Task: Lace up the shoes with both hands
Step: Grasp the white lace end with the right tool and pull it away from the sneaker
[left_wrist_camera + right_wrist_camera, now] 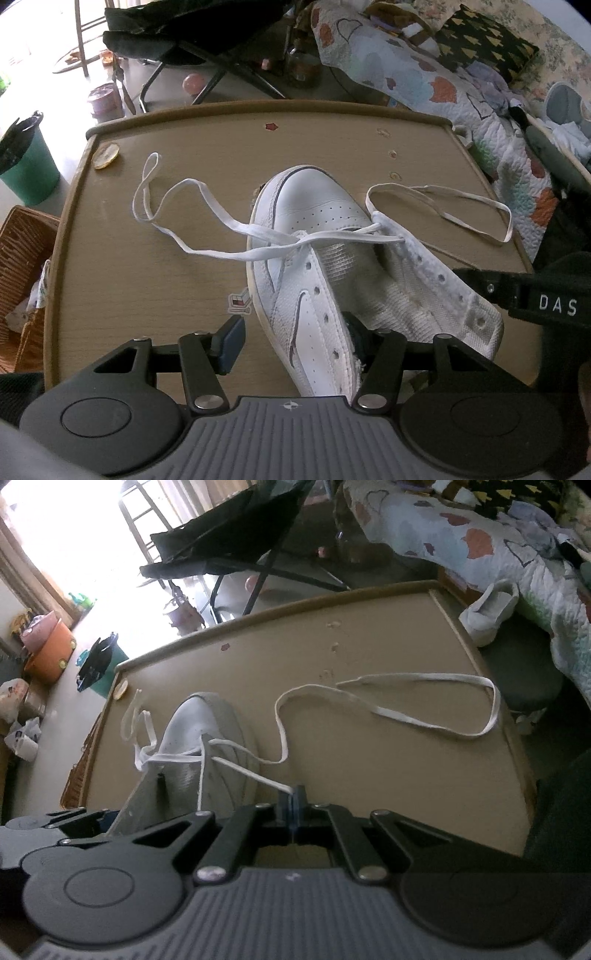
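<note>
The shoe (317, 266) lay on the bench (147, 288), laced only through its lowest eyelets. The left hand-held gripper (295, 341) clamped its side; the right hand-held gripper (293, 801) pinched the lace (258, 775).

The shoe (317, 258) lies on the surface (147, 288), toe pointing away. Its lace (207, 221) trails out to both sides. A basket (22, 273) sits off the left edge, a bed (461, 96) beyond the right, and perhaps a second shoe (487, 616) beside it.
</note>
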Motion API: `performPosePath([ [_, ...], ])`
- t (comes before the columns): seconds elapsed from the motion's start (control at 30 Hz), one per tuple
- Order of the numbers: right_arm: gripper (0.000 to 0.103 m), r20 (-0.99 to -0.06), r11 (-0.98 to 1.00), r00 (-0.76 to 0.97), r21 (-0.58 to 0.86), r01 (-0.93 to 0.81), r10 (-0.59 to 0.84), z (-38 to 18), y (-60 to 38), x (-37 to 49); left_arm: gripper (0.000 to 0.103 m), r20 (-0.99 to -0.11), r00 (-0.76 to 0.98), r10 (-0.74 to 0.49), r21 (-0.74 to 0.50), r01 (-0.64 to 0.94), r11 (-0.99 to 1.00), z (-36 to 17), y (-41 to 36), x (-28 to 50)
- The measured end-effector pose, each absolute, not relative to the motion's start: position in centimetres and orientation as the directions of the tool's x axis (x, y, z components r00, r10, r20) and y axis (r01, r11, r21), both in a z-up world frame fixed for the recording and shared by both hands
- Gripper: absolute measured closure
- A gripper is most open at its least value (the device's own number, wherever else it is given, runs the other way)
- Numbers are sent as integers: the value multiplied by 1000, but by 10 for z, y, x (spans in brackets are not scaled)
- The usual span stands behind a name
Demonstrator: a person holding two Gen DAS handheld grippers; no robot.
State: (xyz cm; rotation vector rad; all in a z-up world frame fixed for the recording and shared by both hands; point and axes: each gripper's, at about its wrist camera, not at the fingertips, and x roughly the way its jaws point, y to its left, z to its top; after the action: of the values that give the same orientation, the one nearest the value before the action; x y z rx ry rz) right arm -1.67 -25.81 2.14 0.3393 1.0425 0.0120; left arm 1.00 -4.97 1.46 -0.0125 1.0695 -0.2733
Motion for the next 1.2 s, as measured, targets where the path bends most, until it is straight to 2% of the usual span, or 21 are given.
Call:
performPosePath([
  [1.2, 102, -875, 928, 463, 280, 246, 141, 2, -300, -27, 41, -862, 451, -229, -147, 211, 966, 13, -50, 11],
])
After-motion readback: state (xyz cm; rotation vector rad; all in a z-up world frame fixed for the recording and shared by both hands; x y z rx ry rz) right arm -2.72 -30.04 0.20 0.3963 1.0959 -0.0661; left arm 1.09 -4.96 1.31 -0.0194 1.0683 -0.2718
